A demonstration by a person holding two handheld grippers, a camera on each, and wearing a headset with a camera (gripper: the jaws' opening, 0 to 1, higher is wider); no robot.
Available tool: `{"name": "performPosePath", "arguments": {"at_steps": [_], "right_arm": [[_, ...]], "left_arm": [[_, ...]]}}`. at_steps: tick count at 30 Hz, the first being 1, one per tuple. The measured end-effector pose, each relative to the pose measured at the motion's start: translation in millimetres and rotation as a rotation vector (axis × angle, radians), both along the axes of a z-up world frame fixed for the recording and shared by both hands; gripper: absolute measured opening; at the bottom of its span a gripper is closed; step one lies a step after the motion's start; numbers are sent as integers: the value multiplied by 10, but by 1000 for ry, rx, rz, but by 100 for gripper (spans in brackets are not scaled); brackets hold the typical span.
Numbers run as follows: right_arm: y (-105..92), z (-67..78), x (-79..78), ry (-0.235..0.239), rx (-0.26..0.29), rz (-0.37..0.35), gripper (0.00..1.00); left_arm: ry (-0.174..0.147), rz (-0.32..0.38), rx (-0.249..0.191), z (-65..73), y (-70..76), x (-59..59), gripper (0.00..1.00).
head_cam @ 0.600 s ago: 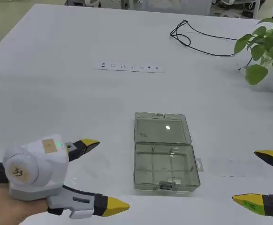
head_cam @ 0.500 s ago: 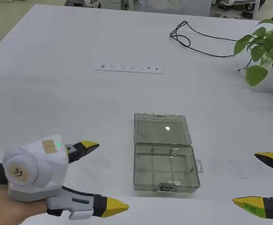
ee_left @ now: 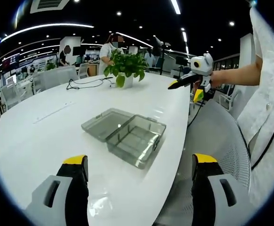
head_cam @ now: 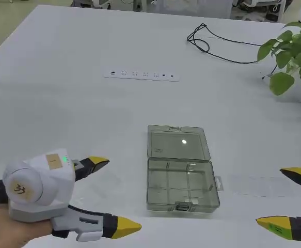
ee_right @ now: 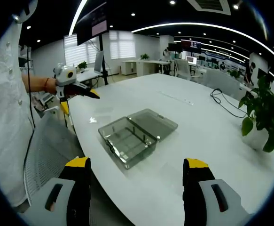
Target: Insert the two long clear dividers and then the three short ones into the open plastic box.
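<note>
**Fingers (head_cam: 124, 225) spread wide on both grippers, holding nothing**

The white counter (head_cam: 62, 103) lies broad and bare across the upper left of the head view, its far edge along the top. The open plastic box (head_cam: 181, 178) sits at lower centre with its lid flat behind the base, faint grid lines inside and free surface all round. The left gripper (head_cam: 116, 194) at lower left and the right gripper (head_cam: 279, 197) at lower right are both well apart from it. A plant (head_cam: 292, 49) crowds the upper right edge. A black cable (head_cam: 212, 44) lies near it, and a power strip (head_cam: 142, 74) at upper centre. A faint clear strip (head_cam: 256, 183) lies just right of the box.
</note>
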State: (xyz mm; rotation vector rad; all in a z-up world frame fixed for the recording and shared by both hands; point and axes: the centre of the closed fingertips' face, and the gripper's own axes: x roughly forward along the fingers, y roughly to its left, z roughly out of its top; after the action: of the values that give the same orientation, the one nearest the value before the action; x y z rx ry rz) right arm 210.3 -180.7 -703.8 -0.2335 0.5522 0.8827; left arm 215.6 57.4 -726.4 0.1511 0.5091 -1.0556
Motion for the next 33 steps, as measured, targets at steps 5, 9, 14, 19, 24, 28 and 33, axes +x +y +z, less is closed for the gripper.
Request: {"name": "performPosePath", "arguments": {"at_steps": [5, 9, 14, 19, 24, 28, 33], "right_arm": [[-2, 5, -3, 0, 0, 1, 81], [1, 9, -8, 0, -2, 3, 81], [-4, 24, -2, -3, -2, 4, 81], [-6, 22, 2, -2, -4, 6, 81], [3, 19, 2, -1, -6, 11, 81], [2, 18, 4, 1, -6, 12, 81], [-6, 20, 15, 0, -6, 11, 81]], "left_arm": [[3, -1, 0, 3, -10, -11, 93], [4, 0, -2, 13, -14, -14, 93], [1, -5, -3, 23, -17, -15, 93], [1, -7, 1, 23, -12, -14, 93], [3, -9, 0, 27, -15, -19, 92], [4, -11, 0, 22, -21, -21, 92], [4, -13, -2, 29, -34, -12, 92]]}}
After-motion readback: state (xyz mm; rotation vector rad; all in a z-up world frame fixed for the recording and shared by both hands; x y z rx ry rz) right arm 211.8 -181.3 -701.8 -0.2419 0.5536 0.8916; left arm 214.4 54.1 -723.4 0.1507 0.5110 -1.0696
